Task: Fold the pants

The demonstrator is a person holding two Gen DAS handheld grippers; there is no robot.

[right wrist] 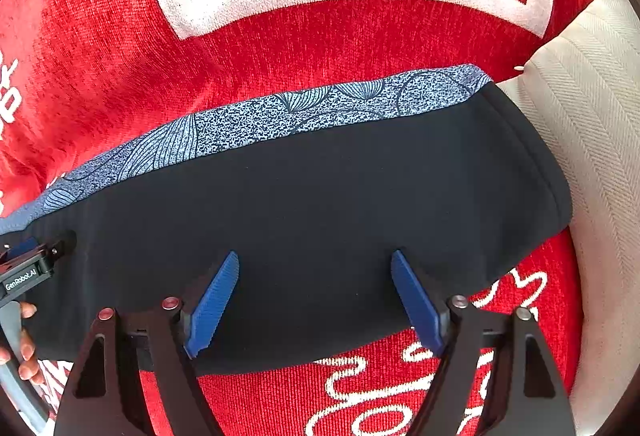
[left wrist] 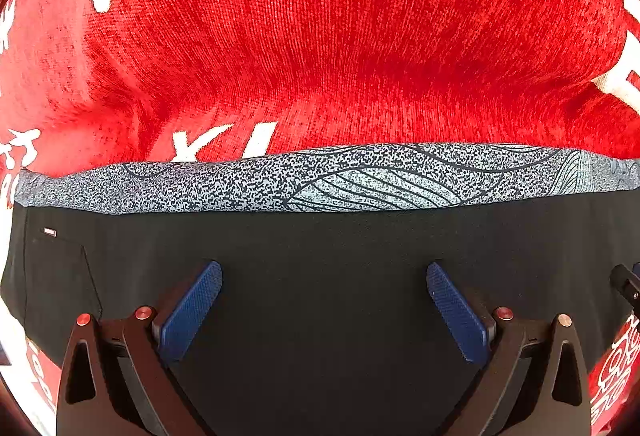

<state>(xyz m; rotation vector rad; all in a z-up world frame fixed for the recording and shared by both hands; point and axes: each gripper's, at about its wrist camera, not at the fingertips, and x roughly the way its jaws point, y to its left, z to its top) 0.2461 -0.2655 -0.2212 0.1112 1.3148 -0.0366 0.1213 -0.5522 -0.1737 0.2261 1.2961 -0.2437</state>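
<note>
The black pants (left wrist: 320, 236) lie folded into a flat bundle on a red blanket, with a grey speckled leaf-print band (left wrist: 320, 180) along their far edge. My left gripper (left wrist: 324, 268) hovers over the black fabric, open, with nothing pinched between its blue pads. In the right wrist view the same pants (right wrist: 320, 176) and band (right wrist: 280, 116) run slantwise. My right gripper (right wrist: 315, 256) stands open above their near right part, the blue pads apart and holding nothing. The left tool's black housing (right wrist: 28, 268) shows at the left edge, held by a hand (right wrist: 24, 352).
The red blanket (left wrist: 320, 36) with large white characters covers the whole surface under the pants. A cream herringbone cushion or cloth (right wrist: 592, 116) borders the pants' right end. A small label (left wrist: 50, 233) and a pocket seam mark the pants' left end.
</note>
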